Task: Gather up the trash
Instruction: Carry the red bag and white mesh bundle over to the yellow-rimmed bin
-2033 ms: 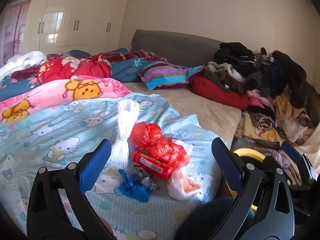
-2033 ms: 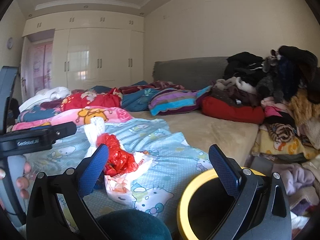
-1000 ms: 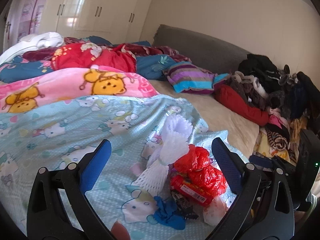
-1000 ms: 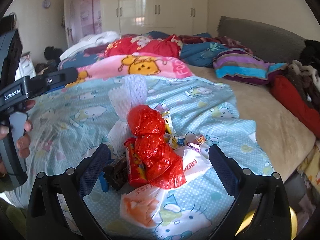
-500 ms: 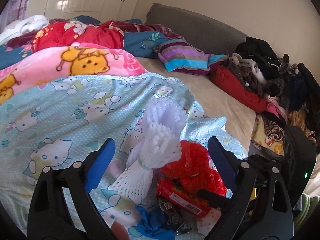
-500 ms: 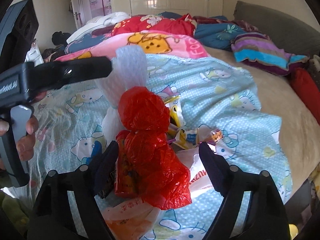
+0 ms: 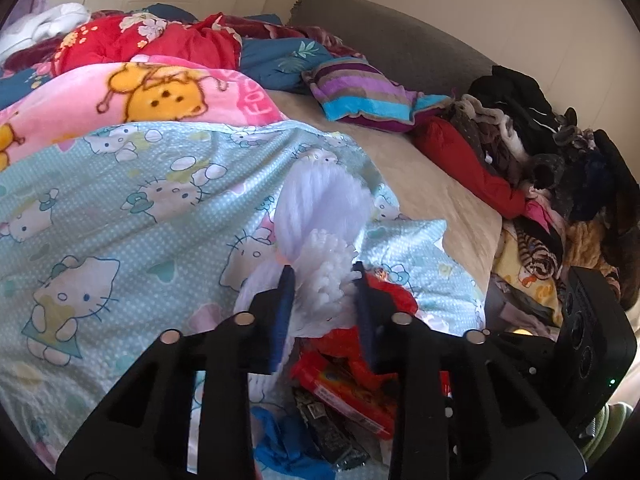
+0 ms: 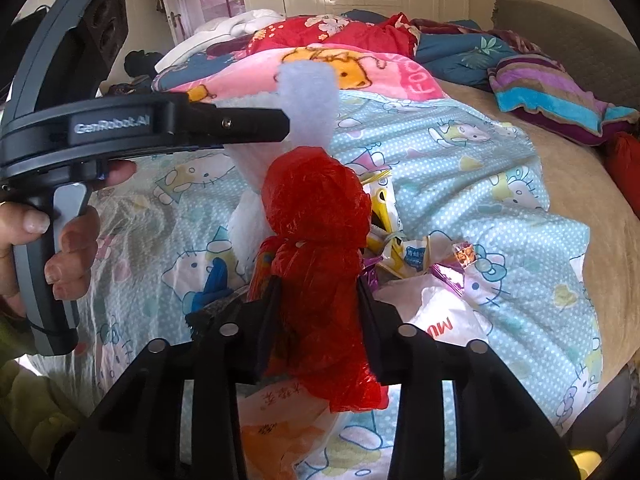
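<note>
As wrappers litter bedding, red bag (image 8: 320, 264) stays knotted.

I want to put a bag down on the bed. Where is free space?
Free: the tan sheet between the blue quilt and the clothes pile; also the quilt left of the trash. Crowded: around the trash and along the pile.

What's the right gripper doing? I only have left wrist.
Observer: The right gripper has its pads pressed on the sides of the red plastic bag; its jaws have just been closing.
Operator: Any trash past that bag?
Observer: Yes, crumpled snack wrappers lie on the blue quilt to the bag's right.
Operator: Anything under it?
Observer: A white and orange plastic bag lies beneath its lower end.
</note>
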The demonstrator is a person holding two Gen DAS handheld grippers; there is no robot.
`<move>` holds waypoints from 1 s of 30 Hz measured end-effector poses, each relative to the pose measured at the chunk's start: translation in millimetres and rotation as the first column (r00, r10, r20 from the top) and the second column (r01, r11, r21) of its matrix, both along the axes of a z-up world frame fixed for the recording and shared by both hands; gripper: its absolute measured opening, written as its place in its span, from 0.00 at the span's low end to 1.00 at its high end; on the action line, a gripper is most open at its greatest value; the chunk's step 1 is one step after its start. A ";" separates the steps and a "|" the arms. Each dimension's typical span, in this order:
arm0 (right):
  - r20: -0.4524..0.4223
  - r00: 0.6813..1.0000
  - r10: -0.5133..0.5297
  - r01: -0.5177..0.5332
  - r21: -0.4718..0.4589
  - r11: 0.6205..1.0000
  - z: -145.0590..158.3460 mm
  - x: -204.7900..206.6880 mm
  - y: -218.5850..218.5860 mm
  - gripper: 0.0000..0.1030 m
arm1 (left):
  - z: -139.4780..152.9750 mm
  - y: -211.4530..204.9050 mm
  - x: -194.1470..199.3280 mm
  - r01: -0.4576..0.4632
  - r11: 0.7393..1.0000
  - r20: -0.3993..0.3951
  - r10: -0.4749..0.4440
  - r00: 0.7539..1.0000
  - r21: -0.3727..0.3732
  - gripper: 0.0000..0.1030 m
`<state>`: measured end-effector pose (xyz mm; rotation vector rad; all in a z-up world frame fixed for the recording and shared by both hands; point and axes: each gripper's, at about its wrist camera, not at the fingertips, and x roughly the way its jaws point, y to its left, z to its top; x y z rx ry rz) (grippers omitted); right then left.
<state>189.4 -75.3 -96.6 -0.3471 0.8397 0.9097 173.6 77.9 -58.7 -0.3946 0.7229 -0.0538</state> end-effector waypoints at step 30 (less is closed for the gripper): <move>0.047 0.971 -0.236 0.215 0.271 0.938 62.1 -38.1 -84.0 0.23 | 72.6 -33.1 -64.2 0.073 0.997 0.220 -0.072 0.973 0.004 0.14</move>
